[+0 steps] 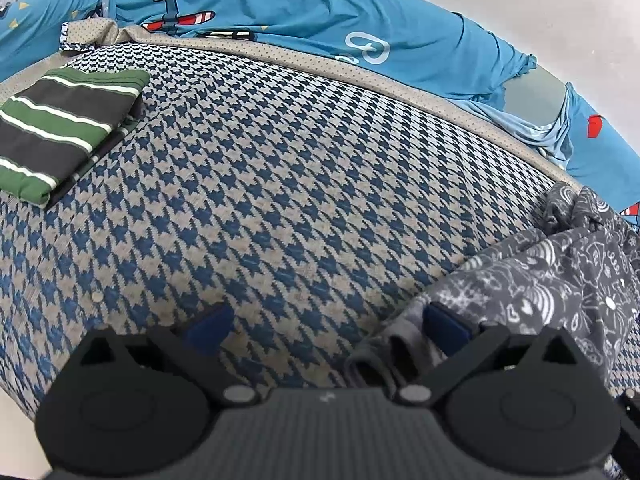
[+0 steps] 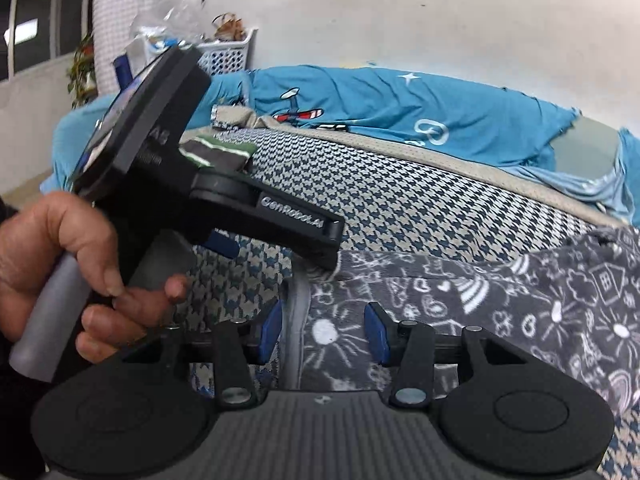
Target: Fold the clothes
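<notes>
the dark grey garment with white doodle print [image 2: 480,300] lies rumpled on the near right part of the blue and beige houndstooth bed cover [image 1: 300,168]. the right gripper [image 2: 324,334] has its blue-padded fingers [image 2: 376,332] spread on either side of the garment's edge, pads not pressing, a released stance. the left gripper [image 1: 328,326], held by a hand [image 2: 68,264], stands wide open over bare cover, one finger beside the garment's hem. a folded green and grey striped cloth [image 1: 64,136] sits well apart at the far left. behind lies a bright blue cartoon-print sheet [image 1: 280,8], with a white plastic basket [image 2: 228,54] by the wall.
</notes>
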Demonstrator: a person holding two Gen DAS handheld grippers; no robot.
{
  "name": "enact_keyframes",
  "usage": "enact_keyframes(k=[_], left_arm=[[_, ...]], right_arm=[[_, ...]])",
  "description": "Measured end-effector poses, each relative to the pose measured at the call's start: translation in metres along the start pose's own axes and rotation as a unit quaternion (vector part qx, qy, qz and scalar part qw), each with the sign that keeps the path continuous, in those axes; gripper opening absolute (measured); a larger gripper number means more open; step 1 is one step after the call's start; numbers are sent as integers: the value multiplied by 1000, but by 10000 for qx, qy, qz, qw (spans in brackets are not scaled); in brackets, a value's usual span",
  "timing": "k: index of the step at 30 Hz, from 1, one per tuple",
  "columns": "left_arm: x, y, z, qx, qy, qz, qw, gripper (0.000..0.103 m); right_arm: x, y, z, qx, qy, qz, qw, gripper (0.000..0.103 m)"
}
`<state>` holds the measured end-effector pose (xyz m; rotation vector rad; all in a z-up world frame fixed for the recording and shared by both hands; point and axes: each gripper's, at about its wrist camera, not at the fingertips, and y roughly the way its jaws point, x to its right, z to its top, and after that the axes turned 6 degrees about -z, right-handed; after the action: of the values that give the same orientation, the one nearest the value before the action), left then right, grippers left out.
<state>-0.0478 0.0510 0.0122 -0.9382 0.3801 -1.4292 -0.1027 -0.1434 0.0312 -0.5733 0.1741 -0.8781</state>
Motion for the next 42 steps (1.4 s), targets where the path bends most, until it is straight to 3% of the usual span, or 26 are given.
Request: enact_keyframes(k=[5, 7, 11, 19, 23, 28, 42], left_arm=[[-1, 3, -1, -74, 18, 100, 9999, 103], [-2, 4, -1, -104, 9, 150, 9998, 103], [-7, 4, -1, -141, -23, 181, 9997, 103], [-7, -9, 3, 302, 87, 180, 9993, 103], [-3, -8, 4, 305, 131, 109, 9994, 103], [3, -2, 1, 208, 249, 157, 9993, 103], [12, 5, -2, 171, 447, 187, 9987, 103]], right_arm=[[-18, 16, -8, -86, -642, -251, 9976, 42], [-24, 22, -12, -136, -815, -365, 9959, 31], [-27, 28, -17, -177, -919, -481, 9944, 22], [-20, 32, -8, -117, -521, -190, 9984, 18], [-27, 37, -4, -71, -545, 100, 9984, 15], [-41, 40, -10, -49, -837, 54, 9965, 18], [-8, -1, -14, -24, -329, 265, 9991, 28]])
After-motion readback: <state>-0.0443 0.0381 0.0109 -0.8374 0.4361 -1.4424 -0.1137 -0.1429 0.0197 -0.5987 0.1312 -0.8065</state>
